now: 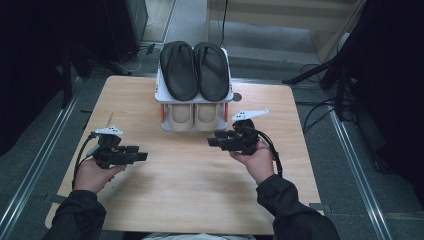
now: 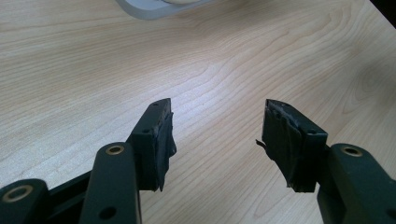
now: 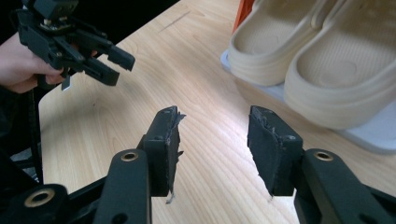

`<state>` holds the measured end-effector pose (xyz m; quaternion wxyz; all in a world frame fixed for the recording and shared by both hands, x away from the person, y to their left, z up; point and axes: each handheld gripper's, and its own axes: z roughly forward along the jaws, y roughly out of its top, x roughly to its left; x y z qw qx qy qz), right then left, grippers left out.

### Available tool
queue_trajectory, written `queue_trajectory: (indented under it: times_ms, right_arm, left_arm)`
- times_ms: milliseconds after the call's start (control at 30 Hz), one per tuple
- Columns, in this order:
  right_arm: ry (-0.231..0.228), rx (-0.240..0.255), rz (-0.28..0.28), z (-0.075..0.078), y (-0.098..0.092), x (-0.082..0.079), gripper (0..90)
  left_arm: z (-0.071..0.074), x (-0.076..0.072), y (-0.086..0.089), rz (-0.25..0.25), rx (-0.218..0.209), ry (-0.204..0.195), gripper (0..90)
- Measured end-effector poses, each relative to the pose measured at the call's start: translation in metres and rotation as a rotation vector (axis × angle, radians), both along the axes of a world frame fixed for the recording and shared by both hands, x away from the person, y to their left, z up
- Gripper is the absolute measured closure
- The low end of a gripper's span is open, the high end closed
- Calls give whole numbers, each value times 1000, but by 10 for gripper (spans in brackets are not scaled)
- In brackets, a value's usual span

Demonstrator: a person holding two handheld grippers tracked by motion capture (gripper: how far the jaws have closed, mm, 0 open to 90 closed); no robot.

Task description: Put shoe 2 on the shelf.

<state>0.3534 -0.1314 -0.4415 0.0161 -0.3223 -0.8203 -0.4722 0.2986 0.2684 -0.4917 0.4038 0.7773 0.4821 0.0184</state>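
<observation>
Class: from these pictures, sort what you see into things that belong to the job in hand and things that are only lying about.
In the job:
beige slippers
black slippers
rack
left gripper, open
right gripper, open

Lying about:
table
cables on the floor

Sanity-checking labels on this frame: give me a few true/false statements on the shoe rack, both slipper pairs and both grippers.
1. The black flip-flops lie on the top tier of the small white two-tier shoe rack. True.
2. The beige foam slippers sit on the bare light wooden table. False: they are on the rack's lower tier.
3. The right gripper is shut on a slipper. False: its jaws are open and empty.
4. The left gripper is open, with nothing between its jaws. True.
</observation>
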Motion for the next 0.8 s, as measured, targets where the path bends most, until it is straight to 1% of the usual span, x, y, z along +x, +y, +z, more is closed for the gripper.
queue_trajectory:
  times_ms: [233,300,433,533,600,667,733,800]
  right_arm:
    - [-11,8,-5,-13,-12,-6,546]
    - [-22,11,-10,-17,-16,-9,546]
    - [-33,4,-10,-22,-22,-12,545]
    - [-42,14,-20,-26,-27,-13,544]
    - [-41,0,-28,-29,-29,-12,538]
    - [-49,-16,-41,-30,-33,-13,531]
    - [-63,-4,-61,-32,-39,-12,515]
    - [-51,12,-79,-32,-43,-10,492]
  left_arm:
    - [0,0,-1,0,0,-2,437]
    - [0,0,-1,-3,0,-2,436]
    - [0,0,-2,-2,0,-4,432]
    - [0,0,-3,-8,0,-5,427]
    - [1,0,-4,-9,-2,-5,423]
    - [1,-1,-3,-11,-4,-4,420]
    - [1,0,-3,-10,-6,-4,419]
    - [1,0,-3,0,-5,-3,431]
